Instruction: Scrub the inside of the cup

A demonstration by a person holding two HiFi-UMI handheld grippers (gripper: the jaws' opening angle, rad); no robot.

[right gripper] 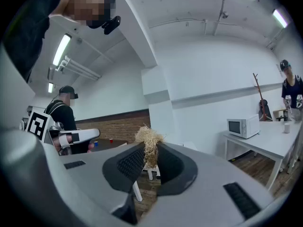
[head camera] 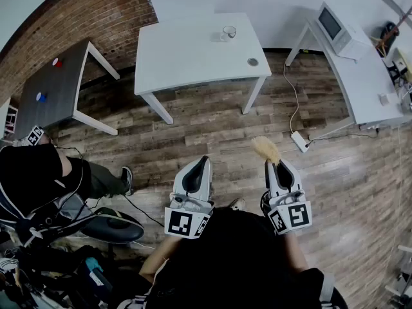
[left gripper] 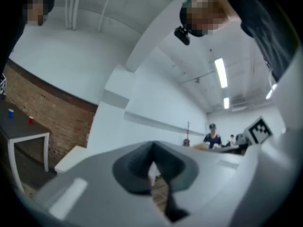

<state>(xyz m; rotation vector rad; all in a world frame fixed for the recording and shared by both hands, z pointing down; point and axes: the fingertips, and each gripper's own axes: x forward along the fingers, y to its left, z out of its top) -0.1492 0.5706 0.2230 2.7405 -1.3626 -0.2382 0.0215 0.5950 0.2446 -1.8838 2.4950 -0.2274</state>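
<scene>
A clear cup [head camera: 229,32] stands near the far edge of the white table [head camera: 193,56], well ahead of both grippers. My right gripper [head camera: 275,165] is held level over the wood floor, shut on a straw-coloured fibre scrubber [head camera: 265,149] that sticks out past its tips. In the right gripper view the scrubber [right gripper: 149,143] is pinched between the dark pads [right gripper: 130,163] of the right gripper [right gripper: 151,161]. My left gripper [head camera: 202,165] is beside it, shut and empty. In the left gripper view the left gripper [left gripper: 152,163] shows its jaws meeting with nothing between them.
A dark table [head camera: 55,95] at the left carries small red and blue cups. A white desk [head camera: 367,82] at the right holds a microwave [head camera: 335,26]; a power strip [head camera: 300,141] lies on the floor. A seated person [head camera: 32,172] and a chair base [head camera: 112,226] are at the lower left.
</scene>
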